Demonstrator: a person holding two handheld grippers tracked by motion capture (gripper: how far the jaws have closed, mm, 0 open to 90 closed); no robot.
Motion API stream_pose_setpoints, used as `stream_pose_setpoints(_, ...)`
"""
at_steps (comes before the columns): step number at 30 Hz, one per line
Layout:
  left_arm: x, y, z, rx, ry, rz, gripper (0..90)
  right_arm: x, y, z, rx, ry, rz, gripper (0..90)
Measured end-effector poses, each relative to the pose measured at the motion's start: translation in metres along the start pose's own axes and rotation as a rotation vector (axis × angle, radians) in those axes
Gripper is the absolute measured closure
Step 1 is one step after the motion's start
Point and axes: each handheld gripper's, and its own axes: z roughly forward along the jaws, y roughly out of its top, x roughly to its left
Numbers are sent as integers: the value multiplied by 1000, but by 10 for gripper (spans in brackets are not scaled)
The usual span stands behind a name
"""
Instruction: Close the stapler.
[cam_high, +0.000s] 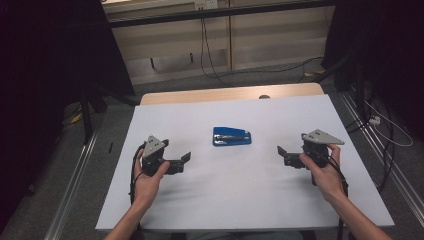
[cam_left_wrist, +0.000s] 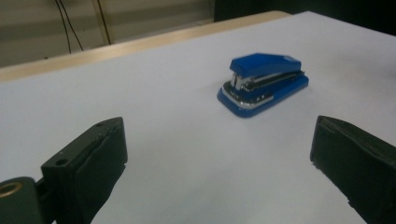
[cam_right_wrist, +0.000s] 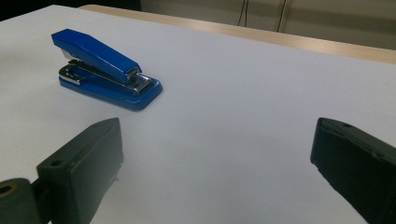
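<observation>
Two forearms came in over the near edge of the desk (cam_high: 210, 210), each hand gripping one tool. So there were two tools and one stapler, and nothing else lay on the white sheet that covered the desk.

On the left, the left tool (cam_high: 186, 157) sat low over the sheet, with its jaws spread wide and nothing between them. Across from it on the right, the right tool (cam_high: 281, 150) was held the same way, jaws spread and empty. Both pointed inward toward the middle of the desk.

Between them, a little farther off, the stapler (cam_high: 231, 136) lay flat on its base at the centre of the sheet, blue with a bright metal strip along its body. It lay well apart from both tools and neither touched it. In the left gripper view the stapler (cam_left_wrist: 263, 83) stood ahead and to the right of the gap between the jaws; in the right gripper view it (cam_right_wrist: 105, 68) stood ahead and to the left.

As I judged it, the work on the stapler had not yet begun. No grasp had been made, the stapler sat square and undisturbed, and its top arm was down. What was left seemed to be everything: bringing a tool up to it, closing on it, and whatever was to be done with it after.

Beyond the far edge of the desk, a strip of bare wood (cam_high: 230, 93) showed past the sheet, and cables (cam_high: 206, 45) hung behind.
</observation>
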Motion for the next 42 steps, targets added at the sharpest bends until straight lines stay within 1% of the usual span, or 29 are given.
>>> stream_pose_setpoints(1, 1, -2, -1, 3, 7, -4, 42, 0, 0, -2, -6, -3, 7, 24)
stream_pose_setpoints(2, 0, -3, -2, 8, 4, -12, 41, 0, 0, -3, -11, -6, 12, 25)
stream_pose_setpoints(3, 0, -4, -3, 12, 2, -8, 41, 1, 0, -6, -17, -2, 20, 25)
stream_pose_setpoints(7, -3, -7, -11, 12, 14, 4, 41, 5, -1, -12, -16, 6, 9, 25)
stream_pose_setpoints(9, -5, -10, -13, 15, 22, 14, 40, 5, -4, -16, -13, 1, 0, 25)
stream_pose_setpoints(12, -7, -16, -16, 34, 9, 13, 41, 3, -9, -21, -12, -9, 7, 25)
stream_pose_setpoints(14, -8, -19, -20, 41, -1, 20, 41, 1, -11, -24, -11, -13, 17, 25)
stream_pose_setpoints(16, -9, -22, -24, 40, 3, 14, 42, 1, -13, -27, -18, -20, 28, 25)
stream_pose_setpoints(18, -9, -24, -29, 36, 12, 11, 42, 1, -16, -30, -21, -17, 35, 25)
stream_pose_setpoints(20, -10, -26, -35, 22, 34, 11, 42, 2, -17, -33, -21, -24, 32, 25)
stream_pose_setpoints(22, -11, -29, -41, 1, 39, -2, 43, 3, -19, -36, -22, -26, 26, 25)
stream_pose_setpoints(23, -11, -30, -43, -8, 32, -11, 43, 4, -21, -38, -18, -25, 23, 25)
stream_pose_setpoints(25, -12, -31, -47, -9, 33, -2, 43, 6, -24, -41, -27, -27, 11, 29)
stream_pose_setpoints(26, -13, -32, -48, -10, 35, -9, 43, 7, -24, -42, -28, -26, 11, 29)
stream_pose_setpoints(28, -13, -33, -50, -12, 35, -10, 43, 7, -25, -44, -27, -17, 17, 29)
stream_pose_setpoints(29, -13, -34, -50, -14, 34, -16, 43, 7, -26, -44, -26, -20, 16, 29)
stream_pose_setpoints(33, -15, -37, -55, -4, 29, -7, 43, 7, -30, -48, -20, -17, 8, 29)
stream_pose_setpoints(34, -16, -38, -55, -1, 26, -13, 43, 7, -32, -49, -20, -18, 10, 30)
stream_pose_setpoints(36, -16, -40, -56, 4, 22, -11, 43, 7, -35, -51, -21, -21, 11, 30)
stream_pose_setpoints(39, -16, -41, -55, 9, 21, 2, 43, 7, -37, -55, -40, -29, 24, 30)
stream_pose_setpoints(40, -16, -42, -55, 11, 15, -4, 43, 7, -37, -56, -47, -31, 19, 30)
stream_pose_setpoints(41, -16, -41, -55, 2, 10, -15, 43, 7, -38, -57, -55, -31, 14, 30)
stream_pose_setpoints(42, -15, -41, -57, -6, 19, -17, 44, 6, -38, -57, -62, -29, 20, 30)
